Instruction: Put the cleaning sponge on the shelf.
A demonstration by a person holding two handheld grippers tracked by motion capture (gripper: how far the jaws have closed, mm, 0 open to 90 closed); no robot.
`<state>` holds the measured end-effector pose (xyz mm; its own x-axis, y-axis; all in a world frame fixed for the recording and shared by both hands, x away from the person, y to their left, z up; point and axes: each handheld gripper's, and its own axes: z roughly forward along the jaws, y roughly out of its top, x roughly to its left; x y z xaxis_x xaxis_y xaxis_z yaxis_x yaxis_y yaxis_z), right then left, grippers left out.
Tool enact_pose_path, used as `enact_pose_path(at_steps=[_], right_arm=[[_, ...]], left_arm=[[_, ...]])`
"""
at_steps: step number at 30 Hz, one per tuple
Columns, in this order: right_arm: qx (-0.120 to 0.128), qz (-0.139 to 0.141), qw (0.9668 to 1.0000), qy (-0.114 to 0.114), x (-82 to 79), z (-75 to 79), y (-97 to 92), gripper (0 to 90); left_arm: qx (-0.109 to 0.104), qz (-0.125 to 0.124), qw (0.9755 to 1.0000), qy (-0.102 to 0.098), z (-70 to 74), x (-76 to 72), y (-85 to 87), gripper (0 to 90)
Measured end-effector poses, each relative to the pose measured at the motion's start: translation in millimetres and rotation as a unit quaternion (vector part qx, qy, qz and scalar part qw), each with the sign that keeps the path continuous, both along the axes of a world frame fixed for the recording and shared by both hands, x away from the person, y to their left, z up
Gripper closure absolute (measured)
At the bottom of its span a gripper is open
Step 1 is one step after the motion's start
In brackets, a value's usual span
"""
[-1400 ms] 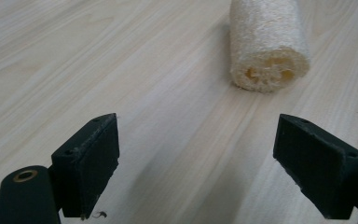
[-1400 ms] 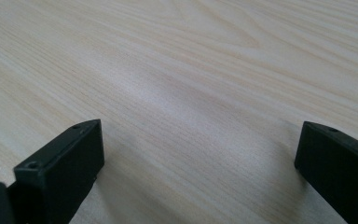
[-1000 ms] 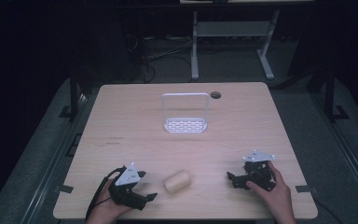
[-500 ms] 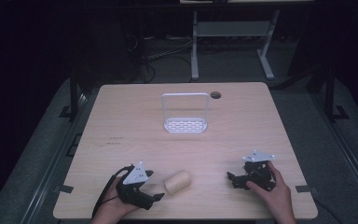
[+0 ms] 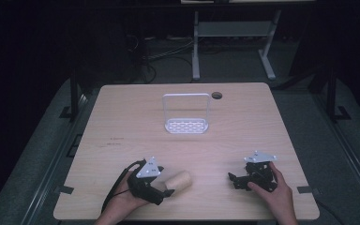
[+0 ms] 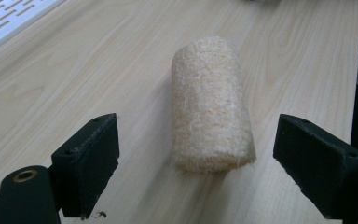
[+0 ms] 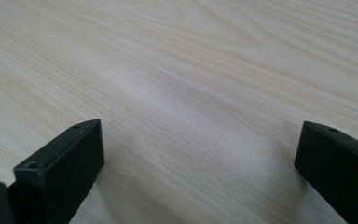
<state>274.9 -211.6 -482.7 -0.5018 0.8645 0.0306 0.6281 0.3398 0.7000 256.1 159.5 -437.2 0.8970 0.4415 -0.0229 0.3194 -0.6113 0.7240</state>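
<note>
Left tongs: the left gripper sits low at the near edge of the table, held in the person's left hand. Its jaws are wide apart and hold nothing.
Left tongs, close up: in the left gripper view the left gripper has one black jaw on each side of the loofah roll. Neither jaw touches it.
Right tongs: the right gripper rests on the table at the near right, held in the person's right hand. Its jaws point toward the middle of the table.
Right tongs, close up: in the right gripper view the right gripper has its jaws spread wide, with bare wood between them.
Loofah roll: the loofah roll lies on its side on the table, near the front edge and a bit left of the middle. It is pale, rough and round like a log. Its near end faces the left tongs.
White rack: a small white rack with a tall thin frame and a base full of slots stands in the middle of the table, far from both tongs.
Table: the table is light wood. It has a small dark round hole near the far edge.
Space between the tongs: the two tongs are well apart.
</note>
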Motion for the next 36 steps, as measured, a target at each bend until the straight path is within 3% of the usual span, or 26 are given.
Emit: enact_pose_path(at_steps=[16,17,26,29,36], right_arm=[[0.0,0.0,1.0,0.0,0.0,0.0,0.0,0.9],[0.0,0.0,1.0,0.0,0.0,0.0,0.0,0.9],[0.0,0.0,1.0,0.0,0.0,0.0,0.0,0.9],[0.0,0.0,1.0,0.0,0.0,0.0,0.0,0.9],[0.0,0.0,1.0,0.0,0.0,0.0,0.0,1.0]], left_arm=[[0.031,-0.027,0.9988,0.026,-0.3,16.1,-30.2,14.2],[0.041,-0.031,0.9983,0.027,-0.7,17.9,-33.9,14.3],[0.049,-0.03,0.9974,0.043,-5.8,22.6,-47.4,14.3],[0.051,-0.033,0.9968,0.052,-8.0,22.8,-50.4,18.2],[0.077,-0.036,0.9952,0.047,-9.1,23.6,-54.4,21.0]])
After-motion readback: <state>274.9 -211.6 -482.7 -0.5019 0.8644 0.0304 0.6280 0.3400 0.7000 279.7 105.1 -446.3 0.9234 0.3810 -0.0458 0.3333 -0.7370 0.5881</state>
